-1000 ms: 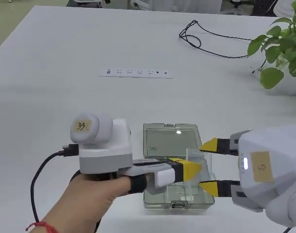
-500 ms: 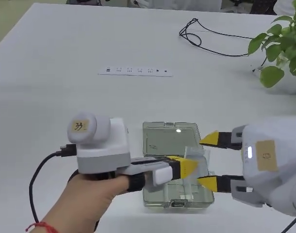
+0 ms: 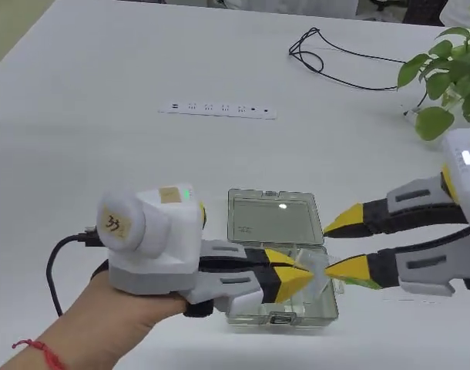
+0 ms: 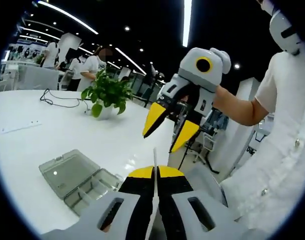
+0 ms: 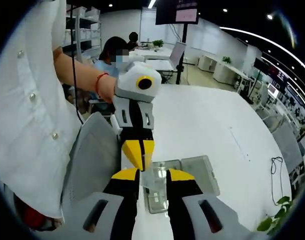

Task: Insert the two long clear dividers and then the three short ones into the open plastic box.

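The open clear plastic box (image 3: 246, 307) lies on the white table, its lid (image 3: 273, 217) folded back flat. My left gripper (image 3: 298, 275) reaches over the box from the left and is shut on a clear divider (image 3: 320, 270), held on edge just above the compartments. In the left gripper view the divider (image 4: 154, 162) shows as a thin line between the closed jaws. My right gripper (image 3: 344, 247) comes in from the right, open, its yellow tips either side of the divider's far end. In the right gripper view the divider (image 5: 152, 179) stands between the spread jaws, with the left gripper (image 5: 138, 152) opposite.
A white power strip (image 3: 217, 110) lies across the table's middle. A black cable (image 3: 327, 58) coils at the far side and a potted plant (image 3: 447, 77) stands at the right edge. People stand in the room behind.
My right gripper has lifted and pulled back to the right, jaws now angled down toward the divider. The left gripper has rolled and pushed slightly right, still holding the divider.
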### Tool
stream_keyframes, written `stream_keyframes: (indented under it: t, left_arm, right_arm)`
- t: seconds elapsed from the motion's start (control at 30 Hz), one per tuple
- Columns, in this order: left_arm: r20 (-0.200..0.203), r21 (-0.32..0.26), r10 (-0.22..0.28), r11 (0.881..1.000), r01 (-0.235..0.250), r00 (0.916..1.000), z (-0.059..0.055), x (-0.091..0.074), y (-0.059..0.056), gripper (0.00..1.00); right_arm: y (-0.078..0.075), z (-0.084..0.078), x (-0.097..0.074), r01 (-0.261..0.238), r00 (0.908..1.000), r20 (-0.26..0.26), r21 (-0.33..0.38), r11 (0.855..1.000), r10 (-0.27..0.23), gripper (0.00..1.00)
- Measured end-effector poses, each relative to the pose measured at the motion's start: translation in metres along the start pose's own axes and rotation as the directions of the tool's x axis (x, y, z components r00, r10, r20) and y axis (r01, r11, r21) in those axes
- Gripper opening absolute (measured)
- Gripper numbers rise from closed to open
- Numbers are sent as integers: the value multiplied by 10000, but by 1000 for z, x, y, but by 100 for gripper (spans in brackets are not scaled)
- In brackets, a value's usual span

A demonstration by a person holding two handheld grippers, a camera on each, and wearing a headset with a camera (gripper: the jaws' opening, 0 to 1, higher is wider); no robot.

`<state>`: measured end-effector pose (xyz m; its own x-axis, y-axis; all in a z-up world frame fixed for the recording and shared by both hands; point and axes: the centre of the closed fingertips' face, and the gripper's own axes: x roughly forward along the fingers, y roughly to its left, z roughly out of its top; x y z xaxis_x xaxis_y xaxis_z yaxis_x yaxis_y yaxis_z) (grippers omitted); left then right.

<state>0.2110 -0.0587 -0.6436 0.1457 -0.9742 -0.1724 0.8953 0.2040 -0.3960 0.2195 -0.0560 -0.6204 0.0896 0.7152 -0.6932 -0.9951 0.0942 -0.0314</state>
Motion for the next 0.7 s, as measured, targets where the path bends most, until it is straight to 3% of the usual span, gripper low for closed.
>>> stream_keyframes:
  t: [0.13, 0.3, 0.7]
  left_arm:
    - [6, 906, -282, 9955, 280, 9996, 1, -2, -8, 0]
    - [108, 1294, -612, 9898, 593, 9981, 3, -5, -14, 0]
    - [196, 1513, -797, 9856, 758, 9966, 4, -8, -17, 0]
  right_arm:
    - [6, 2, 2, -701, 9975, 122, 175, 9974, 699, 17]
    - [15, 2, 7, -1360, 9907, -3, 124, 9906, 1360, 14]
    - [30, 7, 13, -2324, 9726, -56, 109, 9726, 2324, 6]
